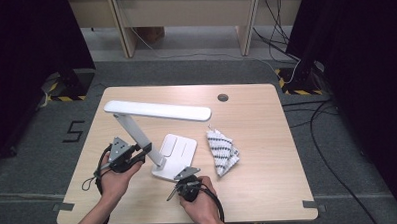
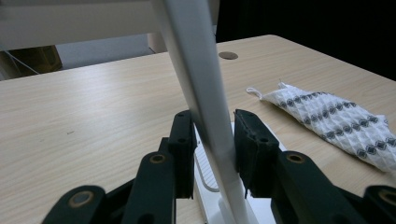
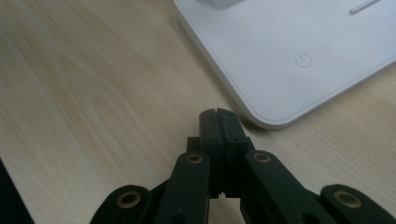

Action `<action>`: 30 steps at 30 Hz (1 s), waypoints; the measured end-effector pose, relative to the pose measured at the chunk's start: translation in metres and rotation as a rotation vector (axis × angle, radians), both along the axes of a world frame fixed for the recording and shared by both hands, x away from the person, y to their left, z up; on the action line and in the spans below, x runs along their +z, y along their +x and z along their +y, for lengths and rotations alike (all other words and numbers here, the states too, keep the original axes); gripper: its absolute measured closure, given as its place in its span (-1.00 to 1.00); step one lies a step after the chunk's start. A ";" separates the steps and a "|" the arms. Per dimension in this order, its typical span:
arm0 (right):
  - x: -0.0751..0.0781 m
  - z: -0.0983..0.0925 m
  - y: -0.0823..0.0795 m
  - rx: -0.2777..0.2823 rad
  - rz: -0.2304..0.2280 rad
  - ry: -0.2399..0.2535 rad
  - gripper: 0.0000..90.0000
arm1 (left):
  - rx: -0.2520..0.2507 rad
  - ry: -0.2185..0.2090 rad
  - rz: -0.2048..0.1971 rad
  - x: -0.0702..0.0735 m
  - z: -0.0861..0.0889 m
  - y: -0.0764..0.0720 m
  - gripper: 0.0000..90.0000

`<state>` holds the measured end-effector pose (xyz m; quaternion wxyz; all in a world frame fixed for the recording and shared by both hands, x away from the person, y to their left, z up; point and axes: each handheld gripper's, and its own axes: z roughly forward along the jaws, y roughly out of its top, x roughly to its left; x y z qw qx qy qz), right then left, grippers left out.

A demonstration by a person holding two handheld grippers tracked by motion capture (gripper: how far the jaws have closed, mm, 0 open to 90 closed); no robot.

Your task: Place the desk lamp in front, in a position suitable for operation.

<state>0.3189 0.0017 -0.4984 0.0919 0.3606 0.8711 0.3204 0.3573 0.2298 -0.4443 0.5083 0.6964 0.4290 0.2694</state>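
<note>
A white desk lamp stands on the table: flat base (image 1: 178, 148), slanted arm (image 1: 134, 131) and long head (image 1: 159, 111). My left gripper (image 1: 140, 153) is shut on the lamp's arm (image 2: 205, 84) low down; in the left gripper view the pads (image 2: 252, 140) sit on both sides of it at my left gripper (image 2: 215, 116). My right gripper (image 1: 185, 178) is shut with nothing in it, just off the base's near edge. In the right gripper view its closed tips (image 3: 218, 114) lie beside the base's rounded corner (image 3: 275, 112), near a power symbol (image 3: 303, 59).
A folded white cloth with a dark pattern (image 1: 222, 151) (image 2: 331, 121) lies to the right of the lamp base. The wooden table (image 1: 269, 189) has a round cable hole (image 1: 223, 97) near its far edge. Cables run over the floor at the right.
</note>
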 end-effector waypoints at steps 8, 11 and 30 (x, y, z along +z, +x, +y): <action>-0.004 -0.006 0.008 -0.029 -0.010 -0.005 1.00 | 0.034 0.013 -0.008 0.000 -0.003 -0.009 0.51; -0.004 -0.008 0.013 -0.044 -0.024 -0.014 1.00 | 0.048 0.016 -0.014 0.000 -0.003 -0.012 0.47; 0.037 -0.051 0.034 -0.229 -0.203 0.047 0.51 | 0.007 0.016 -0.068 -0.009 0.016 -0.033 -0.11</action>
